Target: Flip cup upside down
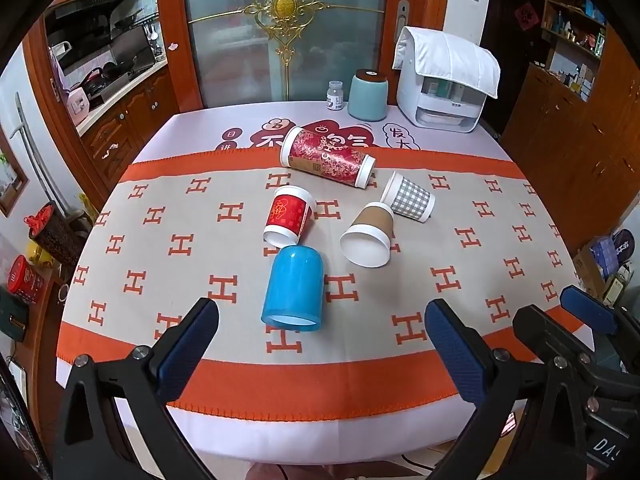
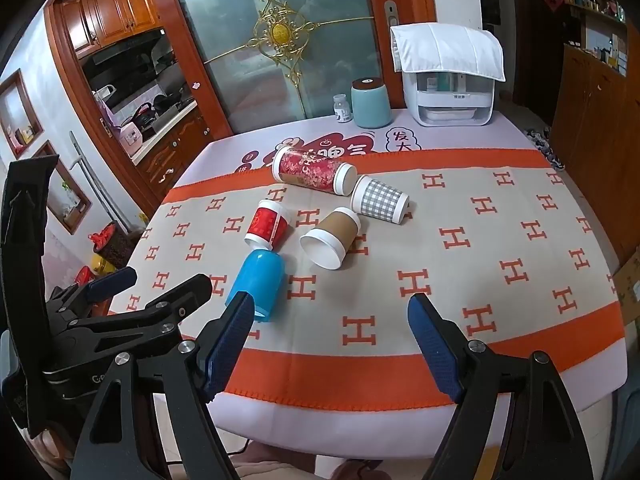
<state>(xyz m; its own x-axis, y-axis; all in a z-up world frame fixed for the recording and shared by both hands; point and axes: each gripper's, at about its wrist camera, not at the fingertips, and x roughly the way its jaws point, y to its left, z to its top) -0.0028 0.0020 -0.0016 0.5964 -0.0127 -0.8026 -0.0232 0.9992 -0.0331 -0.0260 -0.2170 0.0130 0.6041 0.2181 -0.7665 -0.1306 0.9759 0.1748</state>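
Several cups lie on their sides on the table: a blue plastic cup (image 1: 294, 290) (image 2: 258, 282) with its mouth toward me, a red paper cup (image 1: 289, 216) (image 2: 267, 224), a brown paper cup (image 1: 368, 236) (image 2: 330, 237), a grey checked cup (image 1: 410, 197) (image 2: 380, 199) and a tall red patterned cup (image 1: 328, 157) (image 2: 314, 170). My left gripper (image 1: 320, 344) is open and empty, held over the near table edge, in front of the blue cup. My right gripper (image 2: 332, 344) is open and empty, just right of it.
The table carries an orange and beige cloth (image 1: 460, 248) with H marks. At the back stand a teal canister (image 1: 368, 96), a small jar (image 1: 335, 96) and a white appliance (image 1: 444, 84) under a cloth. Wooden cabinets flank both sides.
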